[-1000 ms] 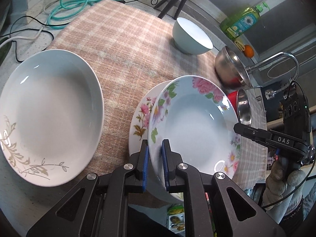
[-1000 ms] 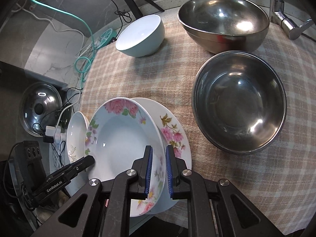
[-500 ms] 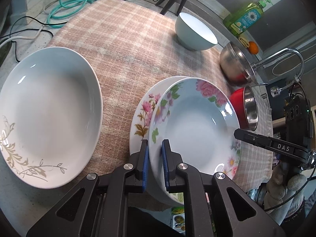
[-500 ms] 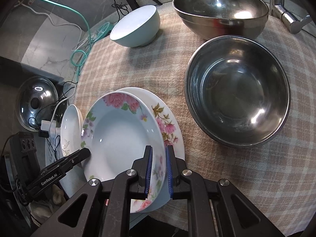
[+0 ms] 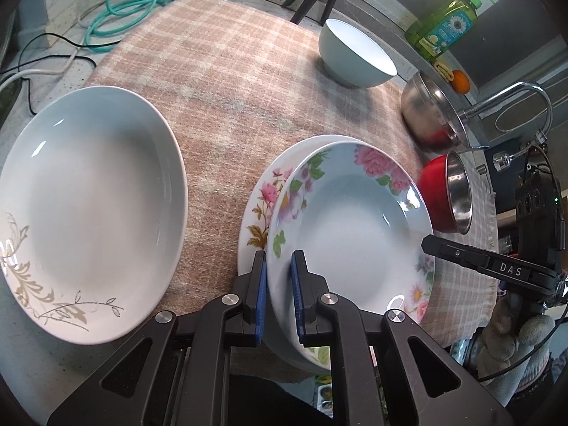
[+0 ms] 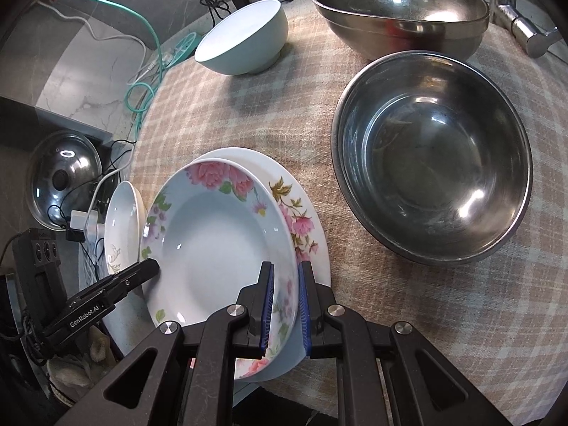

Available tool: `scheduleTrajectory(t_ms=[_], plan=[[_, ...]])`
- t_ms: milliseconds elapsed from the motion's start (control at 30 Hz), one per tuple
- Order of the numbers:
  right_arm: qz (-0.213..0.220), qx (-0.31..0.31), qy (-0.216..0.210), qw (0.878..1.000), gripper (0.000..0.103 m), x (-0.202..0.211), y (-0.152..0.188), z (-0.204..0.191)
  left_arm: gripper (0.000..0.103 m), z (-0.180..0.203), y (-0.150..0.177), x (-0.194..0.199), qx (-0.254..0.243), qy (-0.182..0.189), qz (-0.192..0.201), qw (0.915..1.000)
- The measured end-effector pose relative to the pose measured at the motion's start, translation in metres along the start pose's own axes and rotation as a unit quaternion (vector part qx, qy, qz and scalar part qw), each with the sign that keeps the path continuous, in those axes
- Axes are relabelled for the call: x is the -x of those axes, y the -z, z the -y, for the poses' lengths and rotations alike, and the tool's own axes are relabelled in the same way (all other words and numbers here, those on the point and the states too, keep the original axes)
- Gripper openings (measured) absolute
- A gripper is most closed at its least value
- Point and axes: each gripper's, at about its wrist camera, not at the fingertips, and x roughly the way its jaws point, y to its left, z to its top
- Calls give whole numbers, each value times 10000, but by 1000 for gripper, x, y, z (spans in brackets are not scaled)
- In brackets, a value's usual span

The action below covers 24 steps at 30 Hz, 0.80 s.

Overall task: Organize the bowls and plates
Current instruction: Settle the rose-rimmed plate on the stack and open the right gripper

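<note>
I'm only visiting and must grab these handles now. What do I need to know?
Left gripper: shut on the rim of the deep floral plate.
Right gripper: shut on the same plate's opposite rim.
That plate sits over the flat floral plate on the checked cloth.
Done: nearly stacked.
Left: release it; the white plate, blue bowl and two steel bowls stand loose.

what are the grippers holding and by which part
Both hold the floral deep plate by its rim: left gripper and right gripper pinch opposite edges.
</note>
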Motion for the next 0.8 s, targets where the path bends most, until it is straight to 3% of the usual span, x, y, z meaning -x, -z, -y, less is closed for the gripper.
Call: scheduleTrajectory(t_ms=[800], plan=[[7, 150, 138, 9998, 15, -4, 0, 0, 12, 5, 0, -1, -172, -116, -14, 9998]])
